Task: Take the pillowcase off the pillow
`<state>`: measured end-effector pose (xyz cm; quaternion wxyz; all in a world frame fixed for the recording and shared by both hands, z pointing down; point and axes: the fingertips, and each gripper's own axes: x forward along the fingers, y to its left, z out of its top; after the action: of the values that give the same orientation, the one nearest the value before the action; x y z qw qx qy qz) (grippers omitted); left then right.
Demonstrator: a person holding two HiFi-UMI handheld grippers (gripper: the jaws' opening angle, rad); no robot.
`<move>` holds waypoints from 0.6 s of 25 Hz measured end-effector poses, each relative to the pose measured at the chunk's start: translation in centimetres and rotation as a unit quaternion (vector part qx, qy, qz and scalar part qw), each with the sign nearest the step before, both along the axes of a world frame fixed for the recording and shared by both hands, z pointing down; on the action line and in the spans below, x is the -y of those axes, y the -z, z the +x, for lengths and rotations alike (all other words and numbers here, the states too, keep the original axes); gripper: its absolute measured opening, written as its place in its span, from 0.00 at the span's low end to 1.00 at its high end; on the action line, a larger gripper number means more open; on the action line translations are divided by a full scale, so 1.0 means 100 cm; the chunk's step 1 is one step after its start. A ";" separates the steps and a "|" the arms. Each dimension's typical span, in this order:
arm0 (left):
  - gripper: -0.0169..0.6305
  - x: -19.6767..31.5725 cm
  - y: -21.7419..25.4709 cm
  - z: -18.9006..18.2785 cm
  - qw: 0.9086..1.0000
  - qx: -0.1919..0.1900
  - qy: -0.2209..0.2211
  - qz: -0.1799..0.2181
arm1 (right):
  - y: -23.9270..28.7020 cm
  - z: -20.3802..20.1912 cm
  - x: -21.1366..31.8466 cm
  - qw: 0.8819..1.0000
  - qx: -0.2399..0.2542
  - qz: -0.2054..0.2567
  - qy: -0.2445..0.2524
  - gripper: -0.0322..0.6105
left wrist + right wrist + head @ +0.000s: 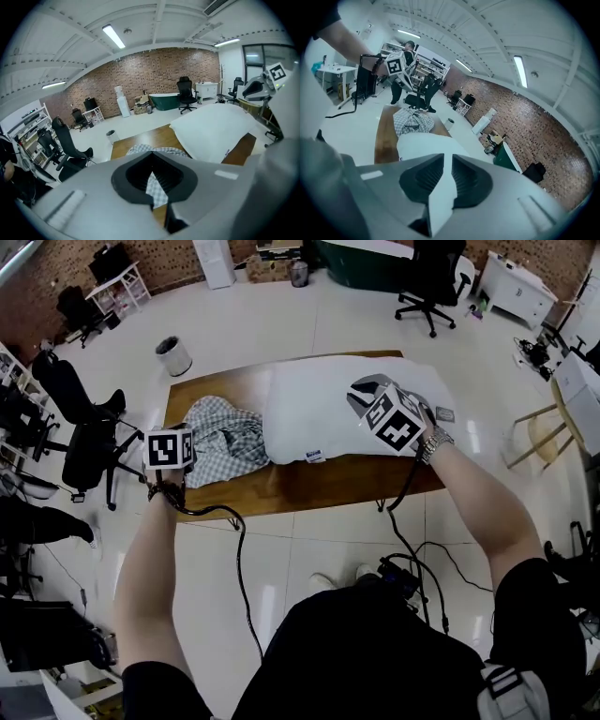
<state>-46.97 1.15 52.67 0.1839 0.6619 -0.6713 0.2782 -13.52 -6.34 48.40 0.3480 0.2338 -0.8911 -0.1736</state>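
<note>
- At the table's (309, 486) left end, our left gripper (151, 157) clamps the checked pillowcase (225, 442).
- Mid-table, our right gripper (445, 159) pinches the pillow (309, 409).
- A bin (173, 355) stands beyond the table's far-left corner.

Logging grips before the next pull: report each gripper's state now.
Left gripper: jaws closed on the checkered pillowcase.
Right gripper: jaws closed on the white pillow.

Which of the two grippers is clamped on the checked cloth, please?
The left gripper, pinching the checked pillowcase; the right gripper grips the white pillow.
</note>
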 end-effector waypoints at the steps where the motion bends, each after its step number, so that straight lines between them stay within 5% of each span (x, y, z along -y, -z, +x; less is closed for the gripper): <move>1: 0.04 0.001 0.004 0.010 1.000 0.000 -0.008 0.007 | 0.004 0.001 -0.003 1.000 0.004 0.006 -0.001 0.13; 15: 0.03 -0.009 0.037 0.193 0.990 -0.033 -0.099 0.094 | 0.015 0.033 -0.054 0.993 0.116 -0.001 0.010 0.05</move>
<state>-27.69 2.09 48.96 0.1147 0.7481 -0.6193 0.2089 -10.22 -0.91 46.89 0.2411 0.2434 -0.9277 -0.1483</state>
